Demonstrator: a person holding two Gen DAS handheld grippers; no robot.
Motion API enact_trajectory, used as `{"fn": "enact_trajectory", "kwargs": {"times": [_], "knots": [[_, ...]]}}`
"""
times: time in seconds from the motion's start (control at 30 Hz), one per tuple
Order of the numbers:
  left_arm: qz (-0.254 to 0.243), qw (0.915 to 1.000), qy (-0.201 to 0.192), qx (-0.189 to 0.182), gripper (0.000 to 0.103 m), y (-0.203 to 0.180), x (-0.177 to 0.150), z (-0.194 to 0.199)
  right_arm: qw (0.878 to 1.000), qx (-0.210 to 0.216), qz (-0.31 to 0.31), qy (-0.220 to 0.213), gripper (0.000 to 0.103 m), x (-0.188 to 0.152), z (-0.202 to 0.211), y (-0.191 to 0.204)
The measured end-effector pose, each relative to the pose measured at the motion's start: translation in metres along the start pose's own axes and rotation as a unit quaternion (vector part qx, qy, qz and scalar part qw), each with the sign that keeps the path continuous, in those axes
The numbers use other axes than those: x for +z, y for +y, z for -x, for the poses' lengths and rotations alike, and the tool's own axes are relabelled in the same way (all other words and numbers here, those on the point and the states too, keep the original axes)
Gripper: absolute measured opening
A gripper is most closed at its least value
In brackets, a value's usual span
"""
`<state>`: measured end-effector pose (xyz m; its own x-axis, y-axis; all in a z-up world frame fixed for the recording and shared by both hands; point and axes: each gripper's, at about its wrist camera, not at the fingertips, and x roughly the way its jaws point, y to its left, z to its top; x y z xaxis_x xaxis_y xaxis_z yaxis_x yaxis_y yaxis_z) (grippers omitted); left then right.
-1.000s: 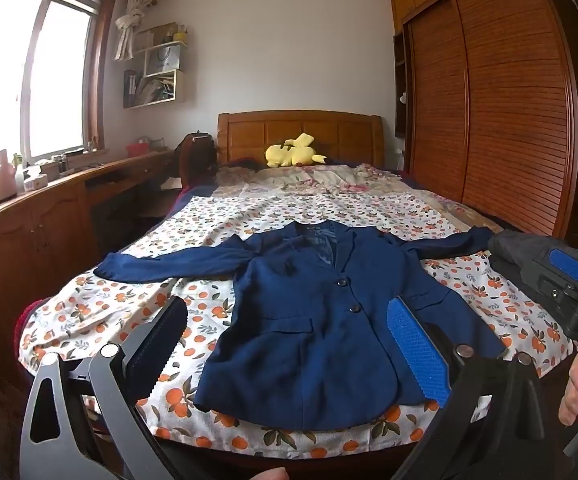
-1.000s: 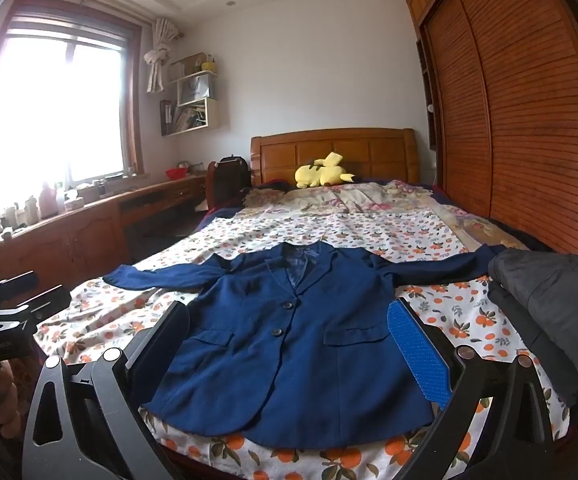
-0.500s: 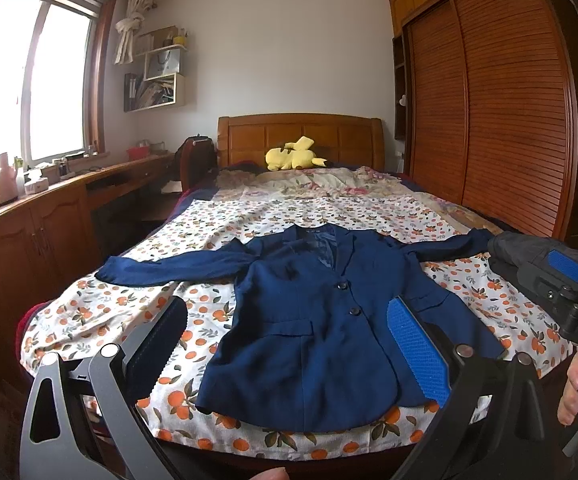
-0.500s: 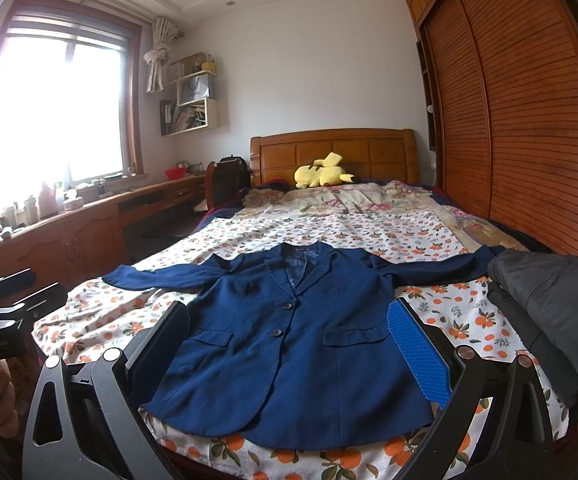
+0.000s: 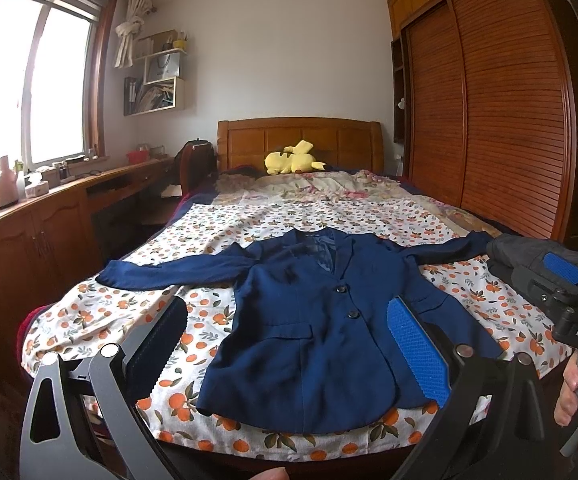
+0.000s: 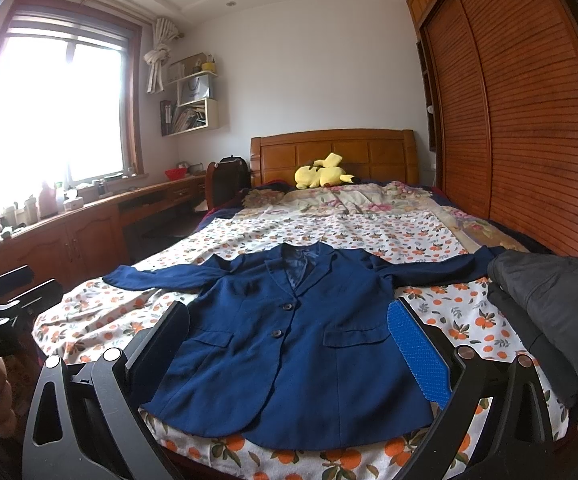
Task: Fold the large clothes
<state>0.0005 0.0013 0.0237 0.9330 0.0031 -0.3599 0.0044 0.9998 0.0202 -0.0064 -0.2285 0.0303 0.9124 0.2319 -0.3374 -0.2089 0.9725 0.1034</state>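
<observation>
Blazer slightly lower; right cuff seemingly hidden.

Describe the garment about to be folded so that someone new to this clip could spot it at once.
On the wooden-headboard bed, over the orange-print sheet, a navy blazer lies flat near the foot, buttoned, sleeves spread wide. The dark grey folded clothes beside its sleeve are bundled, not spread.

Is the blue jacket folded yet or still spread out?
Spread out: the blue jacket lies flat and buttoned on the bed, both sleeves stretched sideways, no fold made.
</observation>
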Motion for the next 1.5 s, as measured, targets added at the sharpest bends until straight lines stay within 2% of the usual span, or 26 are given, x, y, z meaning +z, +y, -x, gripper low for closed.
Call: {"fn": "enact_trajectory", "kwargs": {"times": [1.5], "knots": [[-0.003,1.0000,-0.008,0.002,0.101,-0.008,0.004,0.014,1.000,0.001,0.000,0.002,0.096,0.000,0.001,0.000]]}}
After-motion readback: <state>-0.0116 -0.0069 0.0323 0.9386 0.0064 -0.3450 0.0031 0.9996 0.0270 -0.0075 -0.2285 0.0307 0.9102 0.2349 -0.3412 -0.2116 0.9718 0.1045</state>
